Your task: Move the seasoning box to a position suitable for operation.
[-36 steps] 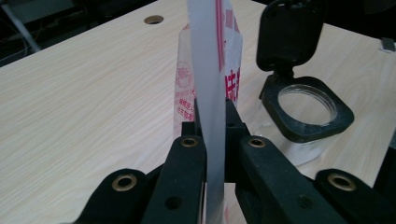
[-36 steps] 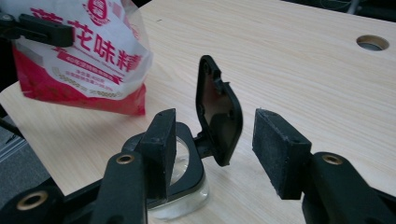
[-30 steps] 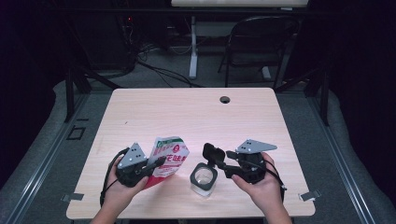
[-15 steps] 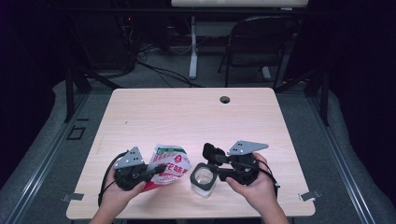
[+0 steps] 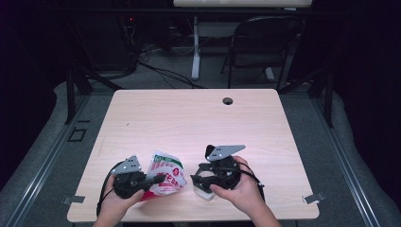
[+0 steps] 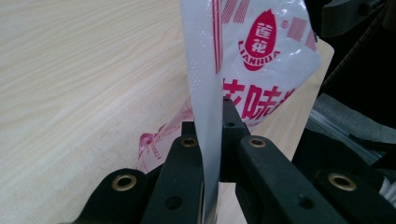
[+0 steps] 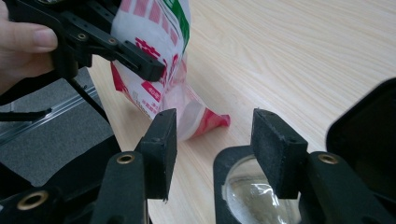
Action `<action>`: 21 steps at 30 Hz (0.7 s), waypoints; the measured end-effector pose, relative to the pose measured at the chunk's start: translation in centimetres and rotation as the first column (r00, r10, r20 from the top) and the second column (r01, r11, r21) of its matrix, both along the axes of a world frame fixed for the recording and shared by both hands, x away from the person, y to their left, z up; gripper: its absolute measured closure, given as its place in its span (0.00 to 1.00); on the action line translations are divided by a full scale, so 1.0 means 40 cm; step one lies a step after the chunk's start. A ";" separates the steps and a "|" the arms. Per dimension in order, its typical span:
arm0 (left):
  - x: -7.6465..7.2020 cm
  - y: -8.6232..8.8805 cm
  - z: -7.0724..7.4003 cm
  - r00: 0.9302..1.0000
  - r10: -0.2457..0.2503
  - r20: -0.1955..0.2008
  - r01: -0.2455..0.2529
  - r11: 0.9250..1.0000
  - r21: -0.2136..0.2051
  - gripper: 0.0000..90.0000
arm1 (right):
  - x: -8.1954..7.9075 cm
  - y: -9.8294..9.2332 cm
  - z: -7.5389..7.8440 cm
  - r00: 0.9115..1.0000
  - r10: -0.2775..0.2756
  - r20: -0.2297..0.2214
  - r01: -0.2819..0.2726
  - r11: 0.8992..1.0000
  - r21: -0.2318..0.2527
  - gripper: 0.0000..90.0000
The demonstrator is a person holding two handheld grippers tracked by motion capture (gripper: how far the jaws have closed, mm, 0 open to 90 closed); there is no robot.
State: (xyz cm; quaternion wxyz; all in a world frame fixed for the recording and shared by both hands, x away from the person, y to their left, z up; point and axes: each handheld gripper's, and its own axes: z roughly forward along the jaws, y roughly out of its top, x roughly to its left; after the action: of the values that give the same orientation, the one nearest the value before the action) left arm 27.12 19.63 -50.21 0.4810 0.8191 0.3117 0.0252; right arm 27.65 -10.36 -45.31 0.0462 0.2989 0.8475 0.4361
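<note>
A white bag [image 5: 166, 176] printed in red and green stands tilted near the table's front edge. My left gripper [image 5: 152, 180] is shut on its flat sealed edge; in the left gripper view the bag [image 6: 261, 60] rises from between the jaws of that gripper [image 6: 212, 140]. Right of it sits a clear container [image 5: 204, 193] with a black rim. My right gripper [image 5: 198, 179] hovers over it, open. In the right gripper view the jaws of this gripper [image 7: 215, 126] have just been opening and press on nothing; the container [image 7: 252, 191] lies beneath them, its black lid [image 7: 369, 130] raised at the right.
The light wooden table [image 5: 189, 123] has a small round hole [image 5: 228, 100] near its far edge. A black folding chair [image 5: 265, 42] and cables stand on the floor beyond. The table's front edge lies just under both hands.
My right gripper has slid left over the container, closer to the bag. The left gripper has sunk a little with the bag still in it.
</note>
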 end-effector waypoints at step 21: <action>0.000 -0.017 -0.054 0.996 -0.009 -0.084 0.007 1.000 -0.023 1.00 | 0.004 0.069 -0.045 0.991 0.092 -0.094 -0.094 0.995 -0.019 0.60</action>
State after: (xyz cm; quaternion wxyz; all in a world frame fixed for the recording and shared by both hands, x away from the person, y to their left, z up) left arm 27.12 18.93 -52.36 0.4768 0.8151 0.3287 -0.0145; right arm 27.80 -7.60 -47.11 -0.0101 0.2786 0.8667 0.4137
